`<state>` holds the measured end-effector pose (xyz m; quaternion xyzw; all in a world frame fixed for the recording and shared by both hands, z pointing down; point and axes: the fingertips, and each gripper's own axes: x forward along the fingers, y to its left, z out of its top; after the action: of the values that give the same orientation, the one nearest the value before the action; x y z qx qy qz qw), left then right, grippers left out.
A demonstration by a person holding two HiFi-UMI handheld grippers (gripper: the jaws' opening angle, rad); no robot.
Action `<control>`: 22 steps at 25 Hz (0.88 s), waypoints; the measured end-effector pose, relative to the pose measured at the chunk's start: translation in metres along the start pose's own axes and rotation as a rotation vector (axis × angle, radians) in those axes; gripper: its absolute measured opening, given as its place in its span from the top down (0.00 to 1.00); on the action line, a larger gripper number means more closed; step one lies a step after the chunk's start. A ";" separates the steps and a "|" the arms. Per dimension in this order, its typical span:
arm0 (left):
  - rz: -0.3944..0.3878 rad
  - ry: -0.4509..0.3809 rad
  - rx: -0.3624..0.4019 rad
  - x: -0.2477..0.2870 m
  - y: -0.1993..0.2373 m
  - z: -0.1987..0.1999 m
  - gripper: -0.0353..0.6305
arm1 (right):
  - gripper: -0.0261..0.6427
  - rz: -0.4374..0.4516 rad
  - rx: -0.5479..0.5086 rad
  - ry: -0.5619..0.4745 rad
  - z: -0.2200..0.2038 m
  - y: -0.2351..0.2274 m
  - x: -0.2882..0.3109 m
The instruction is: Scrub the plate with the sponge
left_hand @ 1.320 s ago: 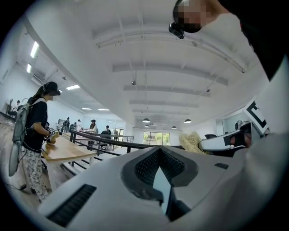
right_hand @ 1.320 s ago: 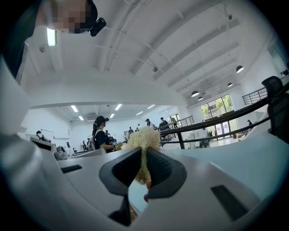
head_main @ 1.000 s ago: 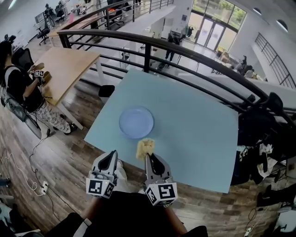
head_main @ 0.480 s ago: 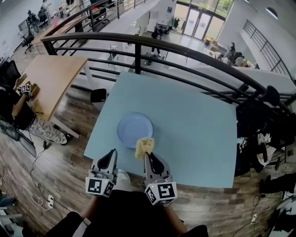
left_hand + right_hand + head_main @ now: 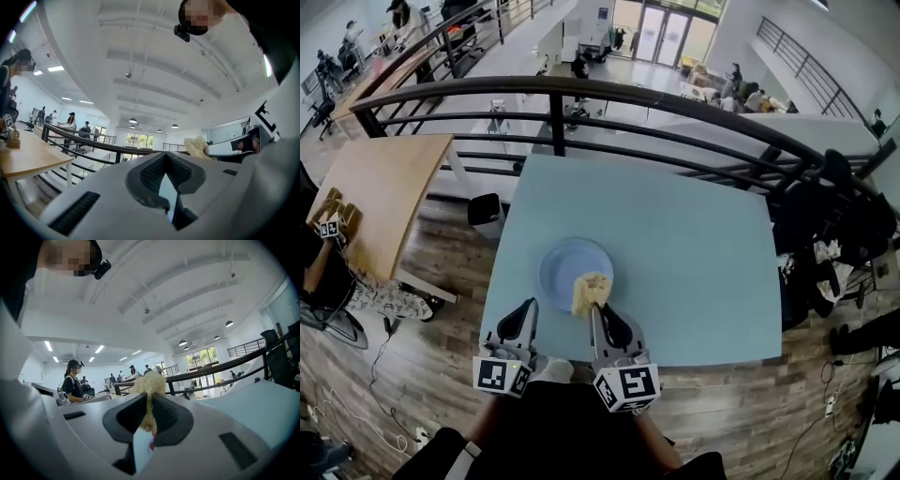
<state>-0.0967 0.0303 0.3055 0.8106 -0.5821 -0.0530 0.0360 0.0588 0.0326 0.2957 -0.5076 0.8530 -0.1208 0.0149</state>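
A round pale blue plate (image 5: 570,264) lies on the light blue table (image 5: 694,272), close to its near edge. My right gripper (image 5: 599,316) is shut on a yellow sponge (image 5: 589,292), which overlaps the plate's near right rim; whether it touches the plate I cannot tell. In the right gripper view the sponge (image 5: 149,386) sticks out between the shut jaws of the right gripper (image 5: 150,414). My left gripper (image 5: 526,317) hangs at the table's near edge, left of the plate, shut and holding nothing. The left gripper view shows the left gripper (image 5: 167,177) and the sponge (image 5: 197,146) off to its right.
A black railing (image 5: 609,94) runs along the table's far side. A wooden table (image 5: 380,192) stands to the left over plank flooring. Dark chairs and bags (image 5: 839,234) crowd the right side. People sit farther off.
The right gripper has carried the sponge forward from the bare table in front of the plate onto the plate's near rim. The left gripper has kept its place beside it.
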 end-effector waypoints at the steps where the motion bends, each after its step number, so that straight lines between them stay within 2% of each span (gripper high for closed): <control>1: -0.012 0.000 -0.002 0.003 0.004 0.000 0.94 | 0.91 -0.010 0.001 -0.005 0.000 0.002 0.004; 14: -0.131 0.009 -0.025 0.030 0.044 -0.006 0.94 | 0.91 -0.110 -0.001 -0.016 -0.009 0.024 0.042; 22: -0.193 0.040 -0.033 0.048 0.052 -0.020 0.94 | 0.91 -0.171 -0.003 -0.010 -0.016 0.023 0.051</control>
<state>-0.1282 -0.0322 0.3296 0.8631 -0.4994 -0.0498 0.0557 0.0121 0.0020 0.3114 -0.5790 0.8068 -0.1177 0.0081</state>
